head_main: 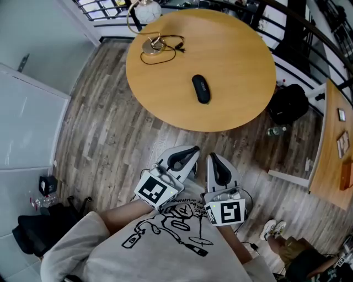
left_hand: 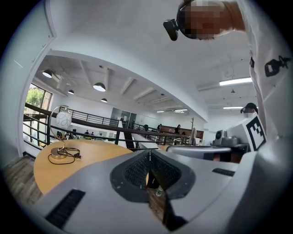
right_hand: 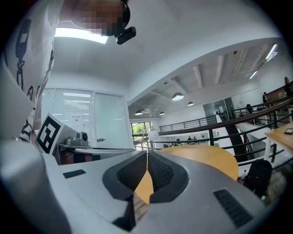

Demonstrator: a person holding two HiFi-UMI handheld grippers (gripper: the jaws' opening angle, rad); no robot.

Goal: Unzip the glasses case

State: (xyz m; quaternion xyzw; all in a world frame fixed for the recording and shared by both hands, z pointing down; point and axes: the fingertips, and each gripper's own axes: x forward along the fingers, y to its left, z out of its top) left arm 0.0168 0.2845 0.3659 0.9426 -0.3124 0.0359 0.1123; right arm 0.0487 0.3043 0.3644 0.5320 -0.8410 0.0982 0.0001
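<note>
Right now you are standing over the wooden plank floor point(head_main: 105, 137), facing the round wooden desk point(head_main: 231, 60), with both grippers held close to your chest above the floor, short of the desk's near edge. A second wooden desk point(head_main: 333, 148) runs along the right side, and a black backpack point(head_main: 288, 103) sits on the floor just beside the round desk's right rim. Your left gripper point(head_main: 189, 151) and right gripper point(head_main: 213, 158) sit side by side, near each other but apart, both pointing toward the desk, each with its marker cube point(head_main: 154, 190) close to your printed shirt point(head_main: 165, 237). In the left gripper view the jaws are closed together tip to tip with nothing between them. The right gripper view shows the same, its jaws clenched on nothing. On the far left part of the desk stands a lamp point(head_main: 146, 10) with a white globe shade, and its black cable point(head_main: 165, 52) is looped around the base. The glasses case point(head_main: 201, 88), black and oblong, lies flat on the desk closer to the near edge than the lamp and well apart from it. It is also well apart from both grippers. You cannot tell from this height whether its zip is done up.
</note>
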